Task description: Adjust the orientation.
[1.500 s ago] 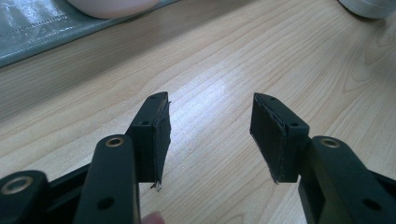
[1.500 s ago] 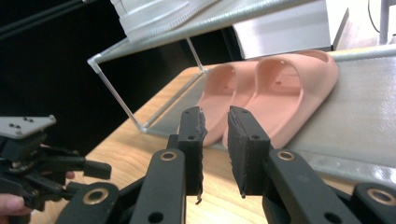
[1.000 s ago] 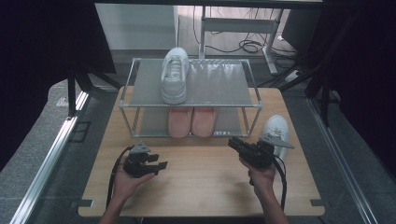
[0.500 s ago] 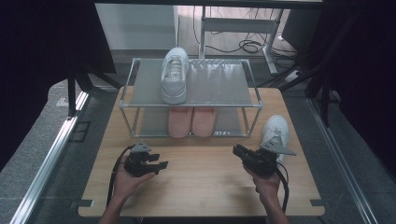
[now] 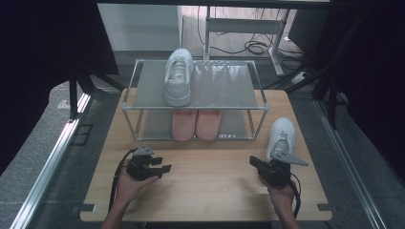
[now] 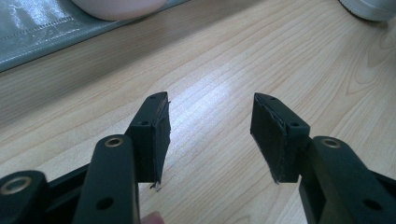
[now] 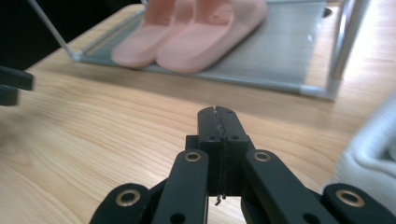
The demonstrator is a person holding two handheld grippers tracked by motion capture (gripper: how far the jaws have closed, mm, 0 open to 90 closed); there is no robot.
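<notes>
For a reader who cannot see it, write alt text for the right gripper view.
The right claw, jaws pressed together on nothing, points across a wooden table toward a pair of pink slippers on the lower shelf of a metal rack. A white sneaker edges in at right.

Sneaker (image 5: pixel 178 76) on rack (image 5: pixel 229 81), slippers (image 5: pixel 196 125) beneath, second sneaker (image 5: pixel 281 137) right.
</notes>
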